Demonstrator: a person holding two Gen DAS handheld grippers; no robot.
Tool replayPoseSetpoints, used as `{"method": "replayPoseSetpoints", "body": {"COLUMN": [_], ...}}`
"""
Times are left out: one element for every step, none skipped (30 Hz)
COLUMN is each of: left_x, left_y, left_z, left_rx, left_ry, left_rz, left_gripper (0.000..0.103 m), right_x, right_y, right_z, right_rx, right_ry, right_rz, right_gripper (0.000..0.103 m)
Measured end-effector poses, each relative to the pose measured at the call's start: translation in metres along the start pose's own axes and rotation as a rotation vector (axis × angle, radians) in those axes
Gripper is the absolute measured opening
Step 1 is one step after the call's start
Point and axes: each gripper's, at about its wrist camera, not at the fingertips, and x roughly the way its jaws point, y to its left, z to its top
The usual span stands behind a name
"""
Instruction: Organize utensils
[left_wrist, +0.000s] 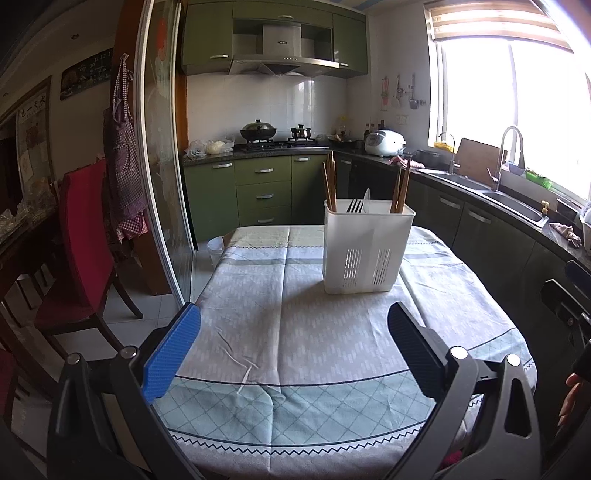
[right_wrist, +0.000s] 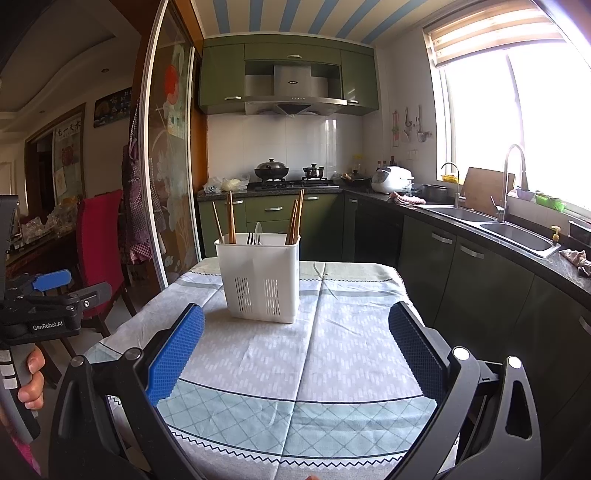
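A white slotted utensil holder (left_wrist: 365, 251) stands upright on the clothed table (left_wrist: 258, 314); it also shows in the right wrist view (right_wrist: 260, 280). Wooden chopsticks (left_wrist: 329, 182) stand in its left compartment, more chopsticks (left_wrist: 400, 188) in its right, and a dark fork (left_wrist: 354, 205) with a white spoon (left_wrist: 366, 199) in the middle. My left gripper (left_wrist: 293, 345) is open and empty, well short of the holder. My right gripper (right_wrist: 295, 349) is open and empty, near the holder's front. The left gripper (right_wrist: 51, 291) also shows at the left edge of the right wrist view.
A red chair (left_wrist: 79, 243) stands left of the table beside a glass sliding door (left_wrist: 162, 166). A dark counter with a sink (left_wrist: 513, 203) runs along the right. A stove with pots (left_wrist: 273, 138) is at the back.
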Motion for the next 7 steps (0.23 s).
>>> {"method": "replayPoseSetpoints", "body": {"left_x": [0.003,0.006,0.01,0.015,0.02,0.026,0.032], "left_y": [0.001,0.003,0.004,0.005,0.007,0.008,0.009], "left_z": [-0.001,-0.001,-0.002,-0.002,-0.003,-0.004,-0.005], "left_rx": [-0.004,-0.011,-0.016,-0.018,-0.021,-0.022,-0.02], "left_ry": [0.013,0.024,0.036,0.046,0.057,0.069,0.082], "left_rz": [-0.012,-0.018,-0.021,-0.024,-0.02,-0.016,-0.017], "left_gripper": [0.096,0.096,0.096,0.096,0.097,0.097,0.097], "right_x": [0.001,0.003,0.004,0.006,0.008,0.01,0.014], "right_y": [0.0,-0.001,-0.001,-0.001,-0.002,-0.002,-0.003], "right_z": [-0.001,-0.001,-0.001,-0.002,-0.003,-0.004,-0.005], "right_rx": [0.001,0.003,0.005,0.006,0.008,0.01,0.012], "right_ry": [0.002,0.006,0.008,0.012,0.016,0.021,0.028], "right_rz": [0.001,0.002,0.002,0.002,0.001,-0.001,-0.002], "right_gripper": [0.099,0.099,0.099,0.099,0.098,0.098,0.099]}}
